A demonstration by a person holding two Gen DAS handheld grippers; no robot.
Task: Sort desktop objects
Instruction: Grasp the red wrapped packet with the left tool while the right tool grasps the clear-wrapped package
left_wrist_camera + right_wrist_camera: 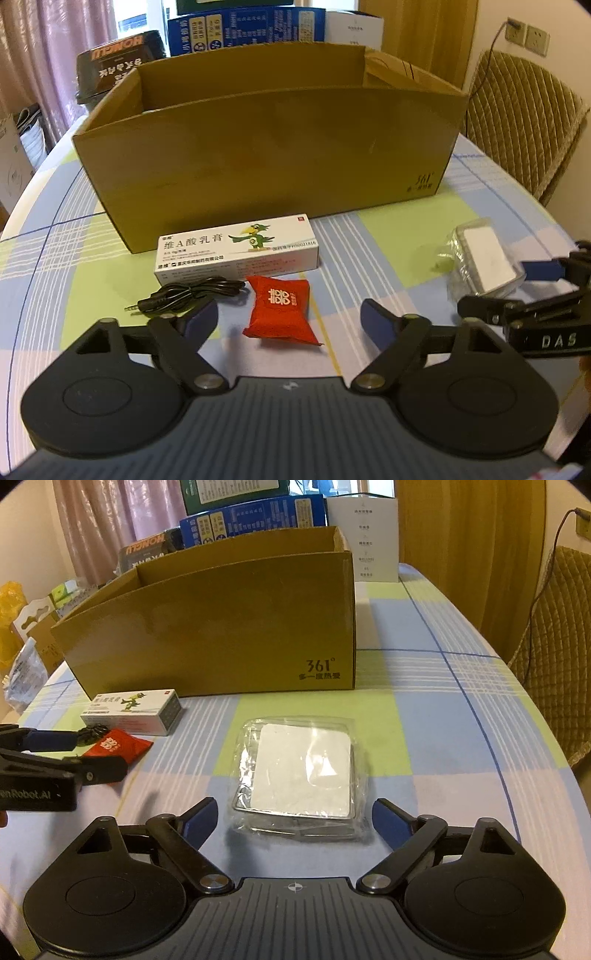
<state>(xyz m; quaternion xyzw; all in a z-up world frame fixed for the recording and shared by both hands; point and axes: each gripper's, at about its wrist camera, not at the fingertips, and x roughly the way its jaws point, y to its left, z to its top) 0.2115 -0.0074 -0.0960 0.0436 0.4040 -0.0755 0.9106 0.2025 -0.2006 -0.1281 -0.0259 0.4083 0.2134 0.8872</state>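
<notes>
On the checked tablecloth [424, 716], both tools gape wide; only the left view shows the black cable [192, 290].

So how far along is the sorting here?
Nothing looks sorted: the visible part of the cardboard box shows nothing inside. Nothing is in hand; both the left claw and right claw are open. Left: ointment box, cable, red packet, wrapped square.

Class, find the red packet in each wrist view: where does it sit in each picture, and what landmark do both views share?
Left wrist view: the red packet lies at centre, just ahead of the open left claw.
Right wrist view: the red packet sits at far left, partly hidden.
Shared landmark: the white medicine box right behind it.
</notes>
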